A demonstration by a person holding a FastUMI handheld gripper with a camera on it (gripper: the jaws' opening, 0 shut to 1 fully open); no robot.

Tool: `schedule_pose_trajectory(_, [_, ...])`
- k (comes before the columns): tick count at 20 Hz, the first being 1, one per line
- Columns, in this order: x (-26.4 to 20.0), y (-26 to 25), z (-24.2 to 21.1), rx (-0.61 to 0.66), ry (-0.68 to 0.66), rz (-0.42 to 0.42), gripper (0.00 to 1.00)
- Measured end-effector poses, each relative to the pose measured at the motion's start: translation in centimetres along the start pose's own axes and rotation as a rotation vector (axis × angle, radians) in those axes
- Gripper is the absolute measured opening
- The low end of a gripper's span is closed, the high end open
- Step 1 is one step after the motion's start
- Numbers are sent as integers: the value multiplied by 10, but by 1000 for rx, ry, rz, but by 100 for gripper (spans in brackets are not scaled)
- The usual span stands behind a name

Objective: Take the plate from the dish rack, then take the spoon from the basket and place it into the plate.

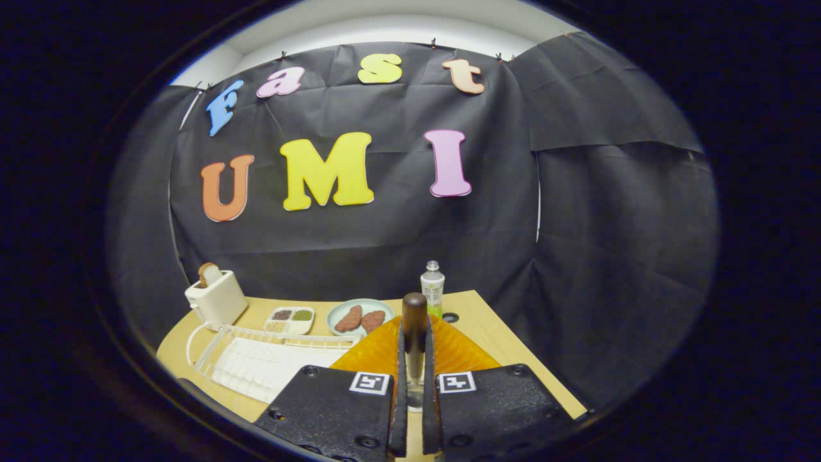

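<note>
Spoon (414, 333) clamped upright between jaws of gripper (414, 385), above orange plate (455, 351) at 12 o'clock. Step: placement. Next: lower, release onto plate; empty dish rack (263, 359) at 10 o'clock.

Two-finger gripper (414, 385), matte black with a slightly rough, speckled finish. Two broad, blocky finger bodies, wide near the camera and angled inward toward narrow upright pads (401, 366) facing each other across a slim gap. One small square white tag with a black block pattern on the top inner corner of each finger body, just beside the gap. Round black screw heads sunk into the upper surfaces: one near the outer top corner of each body, more along the lower edges. Pads thin, dark, flat-sided, taller than the bodies.
</note>
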State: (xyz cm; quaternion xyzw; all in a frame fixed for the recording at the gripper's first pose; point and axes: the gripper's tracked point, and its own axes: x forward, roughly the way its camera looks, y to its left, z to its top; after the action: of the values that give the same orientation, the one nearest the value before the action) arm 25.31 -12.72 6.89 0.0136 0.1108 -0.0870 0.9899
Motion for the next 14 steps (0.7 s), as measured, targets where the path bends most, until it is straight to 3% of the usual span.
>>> schedule_pose_trajectory(3, [-41,25,-4,28,-30,29,15])
schedule_pose_trajectory(6, [-76,54,-36,78,5,62,15])
schedule_pose_trajectory(11, [-88,99,-122,92,94,118,14])
schedule_pose_trajectory(14, [-89,106,-165,27,104,88,15])
